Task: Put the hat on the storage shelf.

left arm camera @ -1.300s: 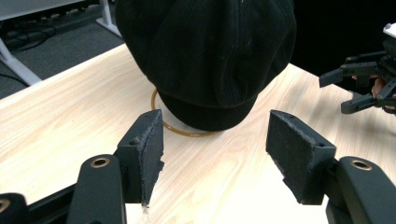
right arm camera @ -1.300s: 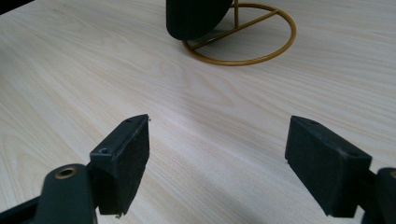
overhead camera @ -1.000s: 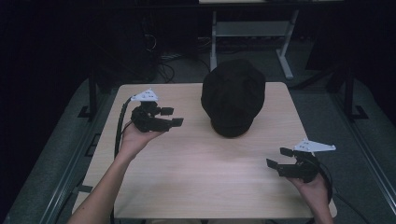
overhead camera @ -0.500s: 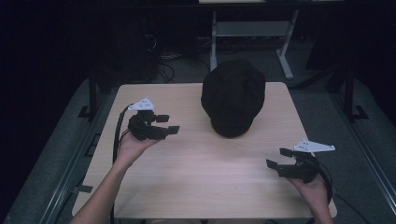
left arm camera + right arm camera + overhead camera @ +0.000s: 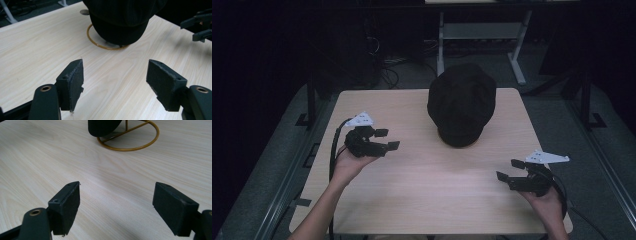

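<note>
Black cap on its gold wire stand, both my grippers empty.

My left gripper [image 5: 384,139], jaws wide after just opening further with only bare wood between them, points toward the cap [image 5: 462,102], which sits on a gold ring stand [image 5: 130,138] at the table's [image 5: 422,200] far middle. My right gripper [image 5: 508,170] also gapes, well apart. No writing readable.

The room around the table [image 5: 422,200] was dark, its far background nearly black; light fell from above onto the pale wood alone. The high view was dim, soft and grainy. In both gripper views the wood was bright and evenly lit, with soft shadows beneath the hat [image 5: 120,22]. The near jaws looked slightly blurred, and the hat showed little detail.
</note>
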